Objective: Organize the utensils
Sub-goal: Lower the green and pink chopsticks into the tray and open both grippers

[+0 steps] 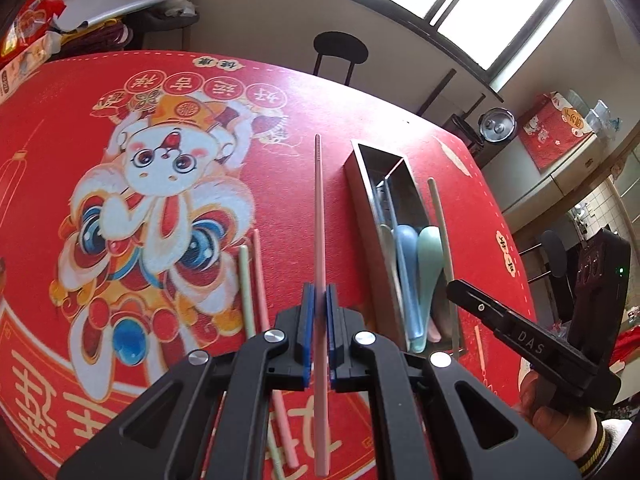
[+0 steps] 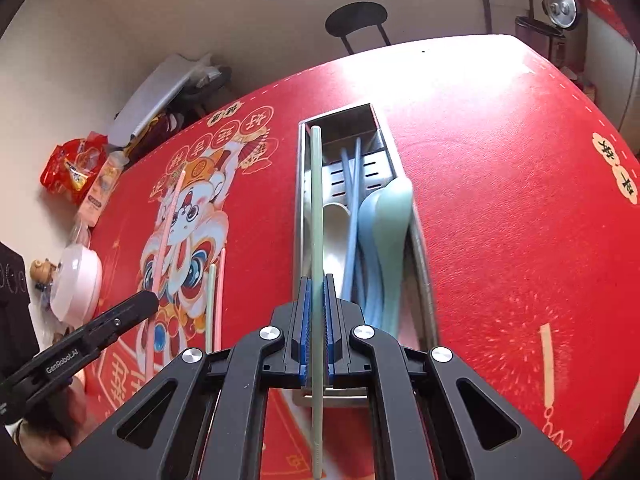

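My left gripper (image 1: 319,296) is shut on a pink chopstick (image 1: 319,208), held above the red mat left of the steel utensil tray (image 1: 360,172). My right gripper (image 2: 317,284) is shut on a light green chopstick (image 2: 316,200), held over the left side of the tray (image 2: 340,114). The tray holds a blue spoon (image 2: 368,216), a green spoon (image 2: 394,208), a white spoon (image 2: 334,224) and blue chopsticks (image 2: 352,184). A second pink chopstick (image 1: 258,264) and a second green chopstick (image 1: 246,280) lie on the mat left of my left gripper.
The red mat with a rabbit print (image 1: 168,184) covers the table. A pink lidded bowl (image 2: 78,280), snack bags (image 2: 76,168) and a small carton (image 2: 102,192) sit at the table's left edge. A black stool (image 2: 356,20) stands behind the table.
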Motion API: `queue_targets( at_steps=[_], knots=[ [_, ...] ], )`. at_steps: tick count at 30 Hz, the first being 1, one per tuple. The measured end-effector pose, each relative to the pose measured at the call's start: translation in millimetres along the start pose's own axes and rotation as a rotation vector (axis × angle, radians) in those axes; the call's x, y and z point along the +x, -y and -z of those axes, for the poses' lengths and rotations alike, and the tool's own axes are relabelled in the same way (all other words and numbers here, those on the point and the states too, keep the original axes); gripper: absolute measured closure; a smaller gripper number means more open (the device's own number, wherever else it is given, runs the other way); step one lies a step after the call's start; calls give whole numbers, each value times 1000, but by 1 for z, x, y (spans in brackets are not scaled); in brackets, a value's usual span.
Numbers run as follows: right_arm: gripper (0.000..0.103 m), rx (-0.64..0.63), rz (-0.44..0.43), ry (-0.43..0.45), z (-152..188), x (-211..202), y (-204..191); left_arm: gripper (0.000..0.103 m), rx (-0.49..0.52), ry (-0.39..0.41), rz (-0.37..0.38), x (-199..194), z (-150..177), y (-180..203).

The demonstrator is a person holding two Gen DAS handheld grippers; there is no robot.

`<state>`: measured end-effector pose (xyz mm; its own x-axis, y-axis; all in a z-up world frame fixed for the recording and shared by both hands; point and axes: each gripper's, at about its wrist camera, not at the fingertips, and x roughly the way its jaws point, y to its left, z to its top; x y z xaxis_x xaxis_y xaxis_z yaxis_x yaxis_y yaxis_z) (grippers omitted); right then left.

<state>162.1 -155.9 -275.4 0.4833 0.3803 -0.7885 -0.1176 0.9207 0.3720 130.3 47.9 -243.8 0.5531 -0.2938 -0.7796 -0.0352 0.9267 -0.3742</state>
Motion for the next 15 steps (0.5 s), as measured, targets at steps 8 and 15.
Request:
queue_targets(
  at_steps=[8,15],
  knots=[
    [97,10,23,25,-16,-10,26,97,18,-10,28,21,-11,39],
    [97,-4,29,14,-26,-2,37,97,-29,-37,29,48,-13,52]
  ],
)
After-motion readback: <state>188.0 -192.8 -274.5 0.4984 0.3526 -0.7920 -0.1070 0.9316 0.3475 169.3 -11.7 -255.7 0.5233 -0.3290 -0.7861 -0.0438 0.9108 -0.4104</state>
